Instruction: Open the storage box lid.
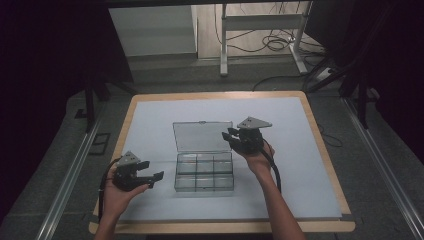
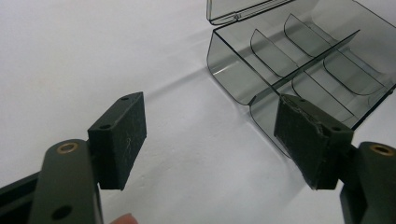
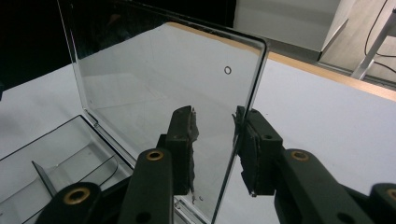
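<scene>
A clear plastic compartment box (image 1: 204,172) stands mid-table with nothing in its several cells (image 2: 303,65). Its lid (image 1: 202,136) stands raised at the back. My right gripper (image 1: 229,136) is at the lid's right edge. In the right gripper view the lid (image 3: 163,79) passes between the parted jaws of that gripper (image 3: 215,135), close to the right pad, with a gap at the left pad. The box base (image 3: 56,149) lies below left. My left gripper (image 1: 152,170) is held open just left of the box, nothing between its pads (image 2: 121,135).
The box rests on a white sheet (image 1: 150,120) covering a wooden-edged table. Beyond the far edge are white desk legs and cables (image 1: 270,42) on the floor. Metal rails (image 1: 75,170) run along both sides of the table.
</scene>
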